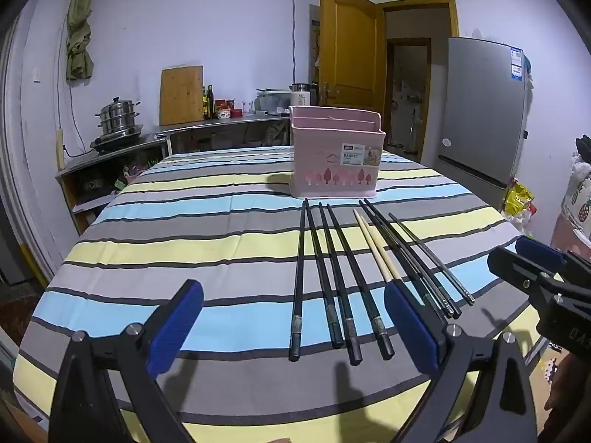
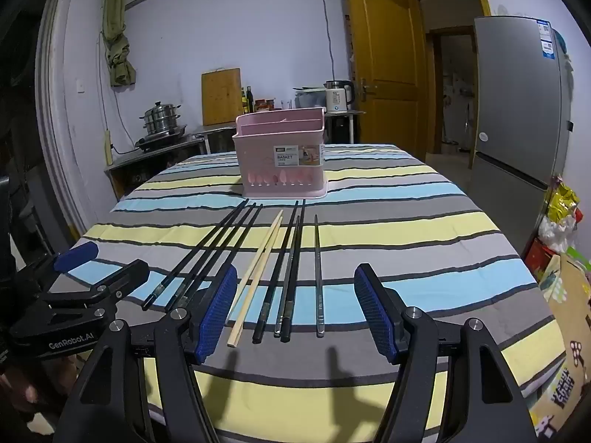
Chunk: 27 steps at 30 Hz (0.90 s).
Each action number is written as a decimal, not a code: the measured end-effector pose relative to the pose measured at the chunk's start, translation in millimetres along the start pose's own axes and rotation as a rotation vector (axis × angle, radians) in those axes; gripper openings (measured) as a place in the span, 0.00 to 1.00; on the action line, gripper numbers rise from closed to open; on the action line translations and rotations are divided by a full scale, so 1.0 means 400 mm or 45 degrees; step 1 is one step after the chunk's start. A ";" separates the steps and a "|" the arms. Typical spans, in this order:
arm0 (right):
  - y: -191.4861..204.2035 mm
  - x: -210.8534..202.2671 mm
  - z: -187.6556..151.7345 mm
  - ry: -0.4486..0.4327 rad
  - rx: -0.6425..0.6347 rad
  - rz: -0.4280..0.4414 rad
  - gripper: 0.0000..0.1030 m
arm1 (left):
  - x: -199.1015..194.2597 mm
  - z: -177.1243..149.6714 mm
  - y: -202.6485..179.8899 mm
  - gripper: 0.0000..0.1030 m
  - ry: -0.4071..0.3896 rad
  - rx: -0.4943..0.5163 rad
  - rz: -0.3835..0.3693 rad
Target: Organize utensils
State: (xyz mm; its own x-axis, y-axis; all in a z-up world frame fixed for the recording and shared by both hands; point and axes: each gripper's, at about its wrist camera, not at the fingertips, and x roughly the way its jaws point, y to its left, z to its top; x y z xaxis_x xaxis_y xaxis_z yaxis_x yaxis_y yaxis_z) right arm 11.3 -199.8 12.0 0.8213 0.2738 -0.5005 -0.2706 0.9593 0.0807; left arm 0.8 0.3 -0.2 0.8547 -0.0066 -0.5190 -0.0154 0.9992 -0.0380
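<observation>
Both grippers, left gripper (image 1: 293, 326) and right gripper (image 2: 295, 310), gaping wide, holding nothing. Chopsticks (image 1: 334, 277) probably light, stiff, slippery; best pinched mid-shaft, then into basket (image 1: 336, 157).

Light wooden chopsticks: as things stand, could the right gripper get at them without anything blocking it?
Probably yes. The right gripper is open and empty, and the light wooden chopsticks lie flat on the striped tablecloth just ahead of it, uncovered. Black chopsticks lie close alongside, so it might catch those too.
</observation>
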 end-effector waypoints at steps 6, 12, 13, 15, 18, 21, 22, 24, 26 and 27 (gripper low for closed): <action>0.003 0.000 0.000 -0.009 0.000 0.006 0.64 | -0.001 -0.002 0.008 0.97 -0.008 0.000 -0.008; -0.001 -0.002 -0.008 -0.012 -0.001 0.004 0.64 | 0.001 -0.005 0.006 0.97 -0.015 0.004 -0.007; 0.005 0.004 -0.004 -0.012 -0.005 0.003 0.64 | 0.000 -0.007 0.007 0.97 -0.014 0.003 -0.007; 0.004 0.004 -0.002 -0.009 -0.005 0.006 0.64 | -0.006 -0.007 0.000 0.97 -0.017 0.003 -0.005; 0.006 0.001 -0.002 -0.010 -0.002 0.001 0.64 | -0.006 -0.007 0.000 0.97 -0.016 0.005 -0.005; 0.006 0.002 -0.002 -0.010 -0.004 0.000 0.64 | -0.006 -0.007 -0.001 0.97 -0.016 0.005 -0.006; 0.003 0.001 -0.001 -0.010 -0.004 0.002 0.64 | -0.006 -0.007 -0.001 0.97 -0.015 0.005 -0.007; 0.003 0.002 0.001 -0.009 -0.004 0.001 0.64 | -0.004 -0.008 0.000 0.97 -0.014 0.005 -0.009; 0.003 0.001 0.002 -0.009 -0.002 0.003 0.64 | -0.004 -0.008 0.000 0.97 -0.014 0.005 -0.010; 0.004 0.001 0.002 -0.010 -0.003 0.003 0.64 | -0.004 -0.007 -0.003 0.97 -0.014 0.006 -0.008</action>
State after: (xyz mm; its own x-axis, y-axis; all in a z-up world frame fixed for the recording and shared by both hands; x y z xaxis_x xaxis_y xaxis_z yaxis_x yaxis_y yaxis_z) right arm 11.7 -198.2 12.5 0.8244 0.2766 -0.4937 -0.2738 0.9585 0.0798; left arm -2.1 -0.8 -1.8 0.8603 -0.0124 -0.5097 -0.0075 0.9993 -0.0371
